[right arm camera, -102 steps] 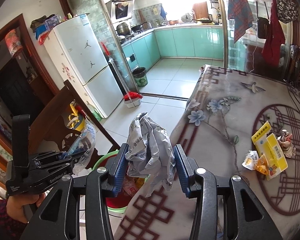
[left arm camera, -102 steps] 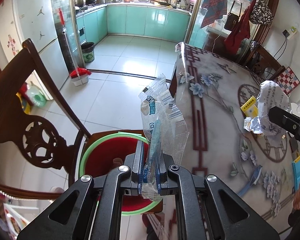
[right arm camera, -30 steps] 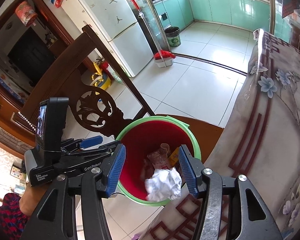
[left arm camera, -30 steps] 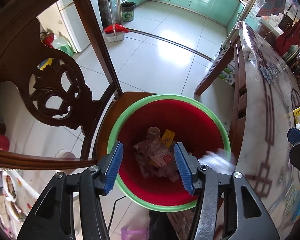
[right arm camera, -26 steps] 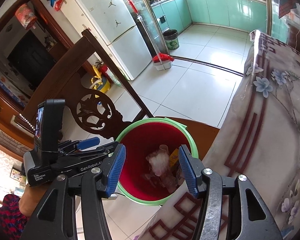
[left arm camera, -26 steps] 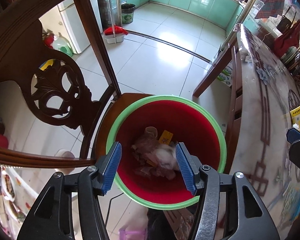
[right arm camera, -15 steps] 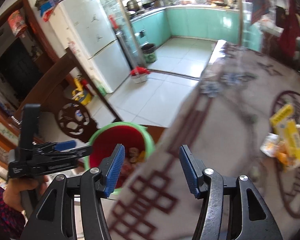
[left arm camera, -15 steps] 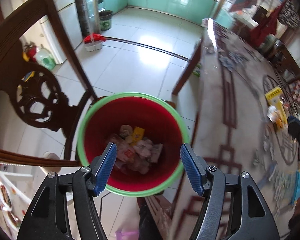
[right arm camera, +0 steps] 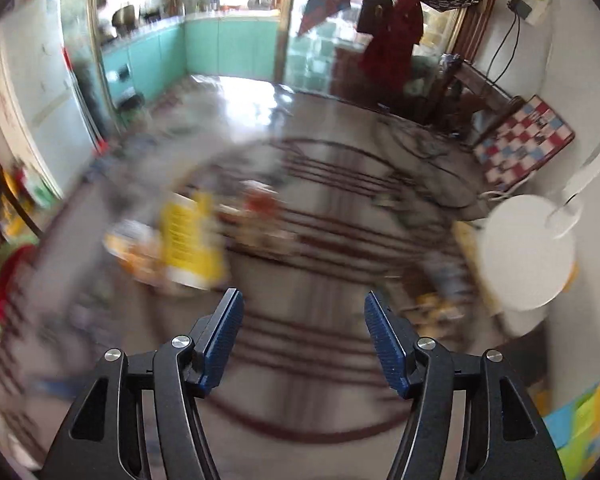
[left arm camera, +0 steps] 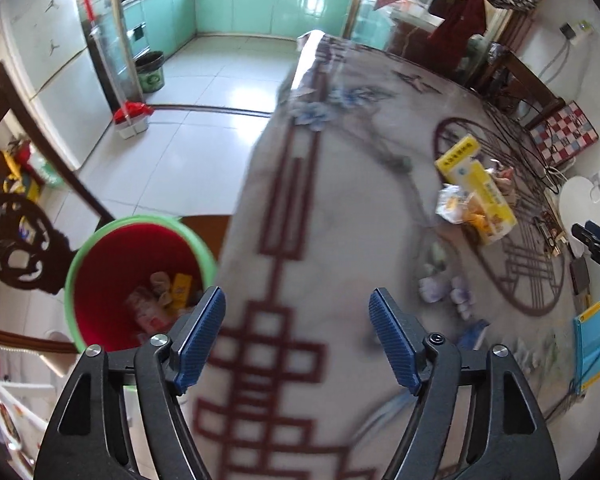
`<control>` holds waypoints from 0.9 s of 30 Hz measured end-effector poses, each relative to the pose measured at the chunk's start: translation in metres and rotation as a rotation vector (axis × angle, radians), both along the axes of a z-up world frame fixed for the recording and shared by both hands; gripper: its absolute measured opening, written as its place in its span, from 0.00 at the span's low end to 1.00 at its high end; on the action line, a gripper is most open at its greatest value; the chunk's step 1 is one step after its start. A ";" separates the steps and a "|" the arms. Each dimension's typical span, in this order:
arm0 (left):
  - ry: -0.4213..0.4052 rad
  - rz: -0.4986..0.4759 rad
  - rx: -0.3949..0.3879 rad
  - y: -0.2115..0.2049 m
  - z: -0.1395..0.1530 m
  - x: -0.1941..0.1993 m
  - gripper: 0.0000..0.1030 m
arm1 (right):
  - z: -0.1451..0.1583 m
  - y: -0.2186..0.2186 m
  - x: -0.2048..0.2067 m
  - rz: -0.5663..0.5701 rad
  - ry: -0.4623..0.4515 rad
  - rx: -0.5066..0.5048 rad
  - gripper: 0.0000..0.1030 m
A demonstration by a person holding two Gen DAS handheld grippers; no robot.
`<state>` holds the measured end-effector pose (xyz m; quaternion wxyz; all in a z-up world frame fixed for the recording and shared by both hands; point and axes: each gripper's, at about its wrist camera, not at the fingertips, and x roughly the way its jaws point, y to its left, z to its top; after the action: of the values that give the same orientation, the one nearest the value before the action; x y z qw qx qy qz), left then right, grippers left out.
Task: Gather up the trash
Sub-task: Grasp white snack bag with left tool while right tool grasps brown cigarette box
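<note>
Overhead, both empty grippers' fingers [left arm camera: 396, 340] are opening; the yellow box [left arm camera: 476, 188] print is unreadable.

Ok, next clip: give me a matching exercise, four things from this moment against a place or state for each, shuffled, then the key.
Things:
1. red bin
2. yellow box
3. left claw
4. checkered cushion

Place or state:
A. on a chair beyond the far side of the table
B. lying on the patterned table among wrappers
C. off the table's edge, on a wooden chair, wrappers inside
D. over the table's near end, opening, nothing between its fingers

Pairs: 1-C, 2-B, 3-D, 4-A
</note>
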<state>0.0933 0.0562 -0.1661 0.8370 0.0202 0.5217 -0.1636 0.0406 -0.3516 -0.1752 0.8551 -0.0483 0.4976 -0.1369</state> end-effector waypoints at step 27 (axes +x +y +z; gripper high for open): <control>0.141 -0.026 -0.038 -0.199 -0.071 0.062 0.38 | -0.094 -0.119 0.046 0.150 0.122 0.206 0.44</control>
<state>0.1554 -0.1427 -0.2374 0.7961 -0.0006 0.5760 -0.1854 0.0871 -0.4702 -0.2691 0.8317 -0.0053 0.5550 -0.0177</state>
